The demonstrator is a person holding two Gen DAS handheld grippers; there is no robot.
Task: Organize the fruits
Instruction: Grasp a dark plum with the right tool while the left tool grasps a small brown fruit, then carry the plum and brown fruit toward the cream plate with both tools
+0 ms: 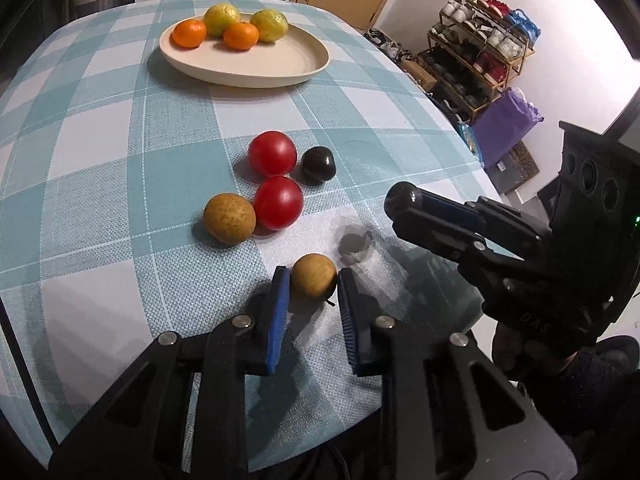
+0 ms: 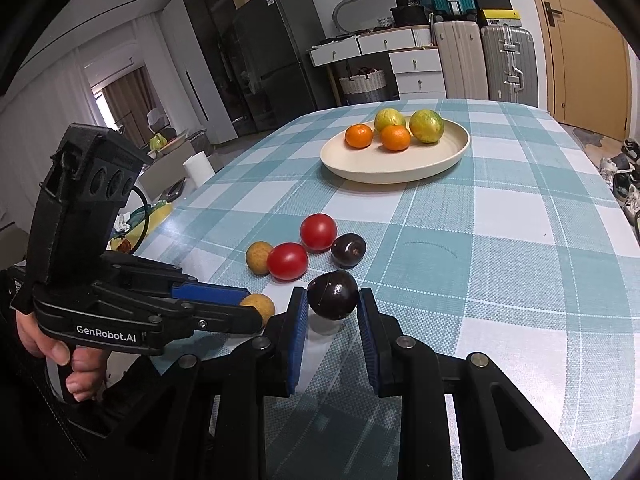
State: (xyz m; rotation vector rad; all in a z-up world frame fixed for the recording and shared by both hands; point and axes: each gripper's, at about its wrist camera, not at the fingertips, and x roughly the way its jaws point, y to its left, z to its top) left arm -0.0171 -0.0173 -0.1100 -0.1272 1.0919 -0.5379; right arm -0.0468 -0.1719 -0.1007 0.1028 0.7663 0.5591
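My left gripper (image 1: 314, 282) is shut on a small brown-yellow fruit (image 1: 313, 285) that rests on the checked tablecloth near the front edge; the blue pads press on both its sides. My right gripper (image 2: 333, 300) is shut on a dark plum (image 2: 333, 295), held a little above the cloth just right of the left gripper (image 2: 256, 308). Two red tomatoes (image 1: 272, 153) (image 1: 278, 203), a second dark plum (image 1: 318, 163) and a second brown-yellow fruit (image 1: 229, 219) lie clustered mid-table. A cream plate (image 1: 280, 76) at the far side holds two oranges and two yellow-green citrus.
The table's right edge (image 1: 460, 132) drops off towards a shoe rack (image 1: 480, 52) and a purple bag (image 1: 508, 124). A hand (image 2: 52, 344) grips the left gripper's handle. Bare cloth (image 2: 500, 260) lies right of the fruit cluster.
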